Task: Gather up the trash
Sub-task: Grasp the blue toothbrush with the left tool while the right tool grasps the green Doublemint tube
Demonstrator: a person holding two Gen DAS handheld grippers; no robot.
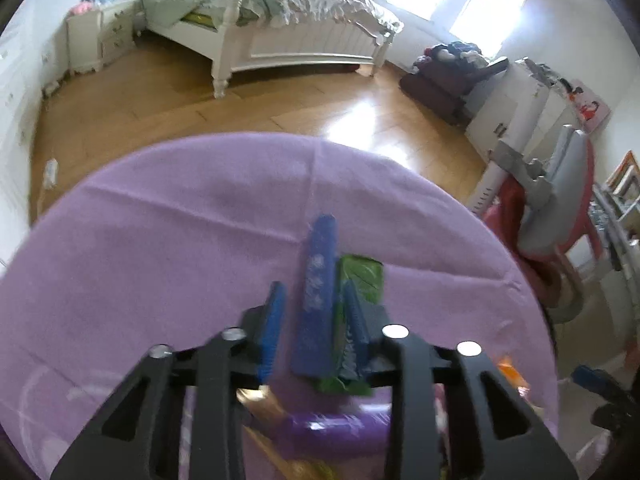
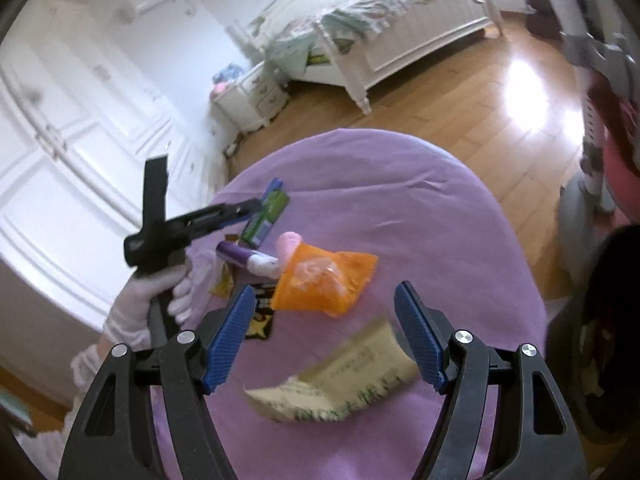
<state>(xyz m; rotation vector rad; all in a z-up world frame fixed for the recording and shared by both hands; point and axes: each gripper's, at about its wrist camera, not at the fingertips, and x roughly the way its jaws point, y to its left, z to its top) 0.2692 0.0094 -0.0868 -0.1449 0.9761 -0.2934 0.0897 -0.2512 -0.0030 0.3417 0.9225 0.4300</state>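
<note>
One blue-and-green wrapper (image 1: 320, 300), creased lengthwise

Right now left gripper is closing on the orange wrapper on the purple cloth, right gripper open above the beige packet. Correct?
One thing is off: the left gripper has the blue-and-green wrapper between its pads, not the orange wrapper; the left wrist view shows it. The right gripper is open above the beige packet.

purple-clothed table (image 2: 400, 200), orange wrapper (image 2: 324, 280), cream packet (image 2: 340, 380), purple tube (image 2: 248, 260)
</note>
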